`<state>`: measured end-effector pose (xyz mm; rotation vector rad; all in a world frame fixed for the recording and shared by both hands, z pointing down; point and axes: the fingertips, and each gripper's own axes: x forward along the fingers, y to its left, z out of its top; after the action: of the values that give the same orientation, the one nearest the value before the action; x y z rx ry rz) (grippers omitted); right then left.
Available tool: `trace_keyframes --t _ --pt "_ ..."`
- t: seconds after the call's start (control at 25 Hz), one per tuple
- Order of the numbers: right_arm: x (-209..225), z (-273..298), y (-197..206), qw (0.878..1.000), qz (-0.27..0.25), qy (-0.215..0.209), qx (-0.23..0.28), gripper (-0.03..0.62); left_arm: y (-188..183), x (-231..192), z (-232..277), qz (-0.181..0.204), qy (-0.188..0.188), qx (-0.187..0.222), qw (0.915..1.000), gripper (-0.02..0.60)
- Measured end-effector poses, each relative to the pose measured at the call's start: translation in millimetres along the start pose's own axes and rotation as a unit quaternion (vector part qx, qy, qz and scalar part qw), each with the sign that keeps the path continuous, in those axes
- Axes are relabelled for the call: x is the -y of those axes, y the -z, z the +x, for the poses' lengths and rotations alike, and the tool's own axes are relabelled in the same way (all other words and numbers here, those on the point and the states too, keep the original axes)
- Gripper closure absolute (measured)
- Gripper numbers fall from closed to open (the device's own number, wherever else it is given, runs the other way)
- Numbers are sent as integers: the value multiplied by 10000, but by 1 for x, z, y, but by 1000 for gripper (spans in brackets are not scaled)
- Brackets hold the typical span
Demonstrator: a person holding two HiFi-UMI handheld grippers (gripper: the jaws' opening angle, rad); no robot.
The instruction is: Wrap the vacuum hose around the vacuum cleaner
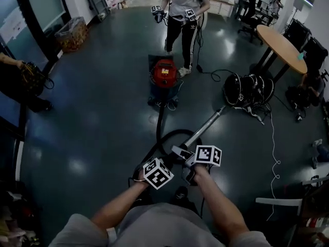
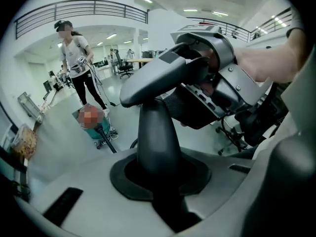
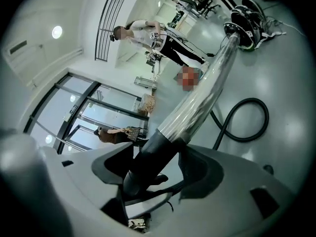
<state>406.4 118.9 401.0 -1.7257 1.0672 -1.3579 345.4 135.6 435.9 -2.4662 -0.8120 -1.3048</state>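
At the far left of the dark floor [image 1: 87, 117] stands a woven basket [image 1: 71, 33]. Nearer, a person [image 1: 18, 81] with a bag shows at the left edge.

The left tool [image 2: 160, 179] is near the wearer's body, its marker cube [image 1: 157, 173] facing up. Its jaws are clamped on the dark curved handle [image 2: 154, 132] at the end of the hose, which rises from between them and bends to the right.

The red vacuum cleaner [image 1: 164, 76] stands on the floor, far from the wearer and about in the middle. A second person [image 1: 185, 9] with two marker-cube tools stands just behind it. The black vacuum hose [image 1: 160, 118] leaves the cleaner's near side and runs towards the wearer. It curls into a loop on the floor just beyond the two tools, so it is not wrapped around the cleaner.

The right tool [image 3: 153, 174] is just right of the left one, and the two are close together. Its jaws stand apart, with the black cuff [image 3: 158, 152] of the shiny metal wand [image 3: 202, 93] between them and a sliver of light on one side of the cuff. The wand slants away to the far right. Its far end points at a heap of black bags and cables [image 1: 248, 89]. Beyond that, at the far right, is a round worktop [image 1: 280, 41].
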Motion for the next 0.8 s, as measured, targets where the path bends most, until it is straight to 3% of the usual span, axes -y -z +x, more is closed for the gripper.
trace_keyframes --t 0.24,0.48,0.6,0.68,0.8 --pt "-4 -19 -17 9986 -65 -435 -281 344 -29 12 10 -790 -726 239 9939 499" --pt "-24 -18 -13 9936 -169 -745 -835 393 -43 25 3 -1583 -784 762 9813 488" --pt "-44 -13 -8 9899 -451 -832 -1059 395 -42 34 -10 -1463 -626 879 9833 435" --pt "-56 -12 -12 9861 -704 -889 -1215 398 -42 44 -19 -1230 -469 991 9863 297" --pt "-63 -22 -17 9756 -1224 -944 -1559 398 -34 62 -38 -997 -291 1090 9886 273"
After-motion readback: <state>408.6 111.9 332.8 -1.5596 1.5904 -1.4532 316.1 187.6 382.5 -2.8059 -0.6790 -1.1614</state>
